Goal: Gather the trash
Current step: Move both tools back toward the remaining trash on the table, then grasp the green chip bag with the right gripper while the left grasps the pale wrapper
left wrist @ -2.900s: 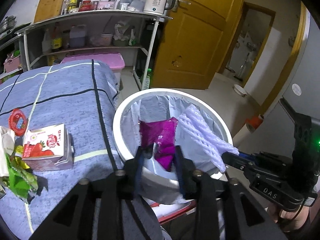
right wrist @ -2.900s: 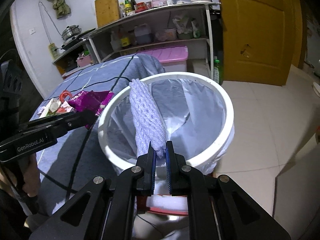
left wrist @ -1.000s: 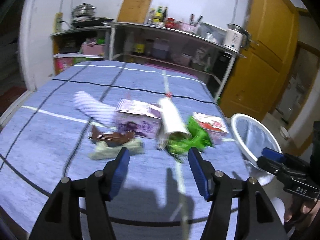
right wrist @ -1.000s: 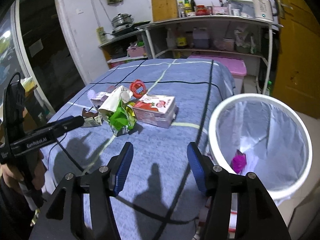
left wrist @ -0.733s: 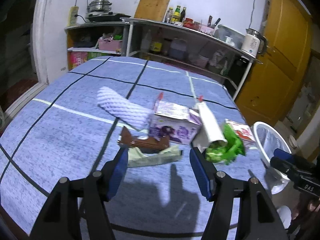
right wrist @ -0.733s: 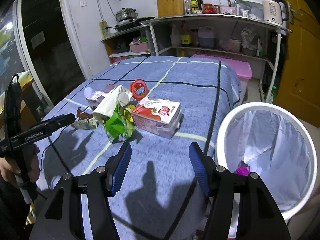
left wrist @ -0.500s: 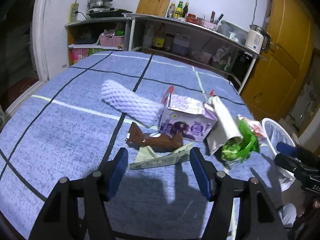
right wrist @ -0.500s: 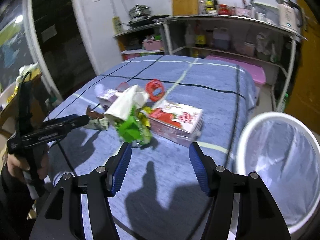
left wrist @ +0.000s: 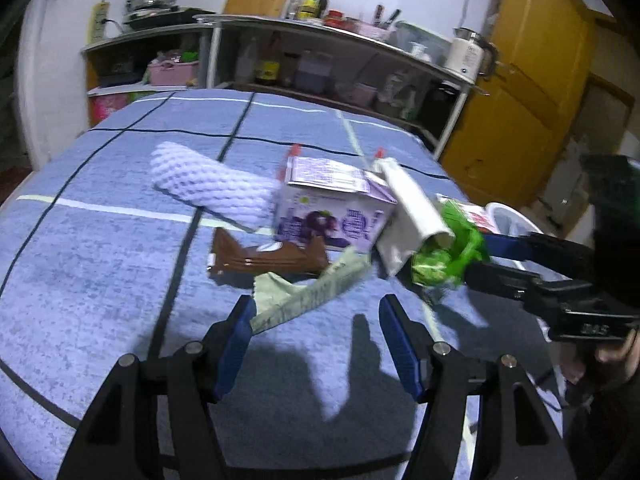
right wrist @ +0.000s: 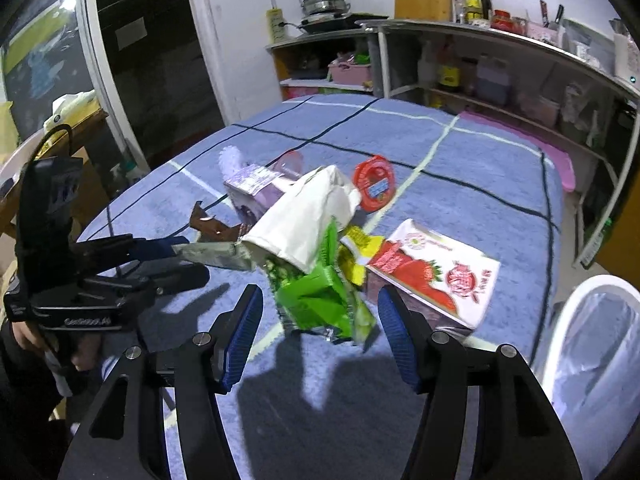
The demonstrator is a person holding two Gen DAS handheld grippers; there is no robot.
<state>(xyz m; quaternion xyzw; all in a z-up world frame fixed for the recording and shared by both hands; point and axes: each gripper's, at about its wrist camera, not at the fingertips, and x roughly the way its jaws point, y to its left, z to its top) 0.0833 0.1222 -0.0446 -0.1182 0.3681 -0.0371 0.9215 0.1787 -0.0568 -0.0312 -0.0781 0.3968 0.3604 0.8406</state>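
Trash lies on the blue tablecloth (left wrist: pixel 100 240): a white foam net (left wrist: pixel 212 184), a purple carton (left wrist: pixel 332 208), a brown wrapper (left wrist: pixel 264 258), a pale green wrapper (left wrist: pixel 308 292), a white paper bag (right wrist: pixel 304 216), a green packet (right wrist: pixel 320 300), a strawberry carton (right wrist: pixel 436 272) and a red lid (right wrist: pixel 374 186). My left gripper (left wrist: pixel 316 320) is open just short of the pale green wrapper. My right gripper (right wrist: pixel 320 320) is open, its jaws either side of the green packet. The white bin (right wrist: pixel 560 320) stands at the table's right edge.
Metal shelves (left wrist: pixel 320 64) with bottles, a kettle and tubs stand behind the table. A yellow door (left wrist: pixel 520 92) is at the right. A dark doorway (right wrist: pixel 140 60) is to the left in the right wrist view.
Both grippers have left the bin, where the purple wrapper and a foam net were dropped, and opened. They have moved in close to the trash pile on the table.
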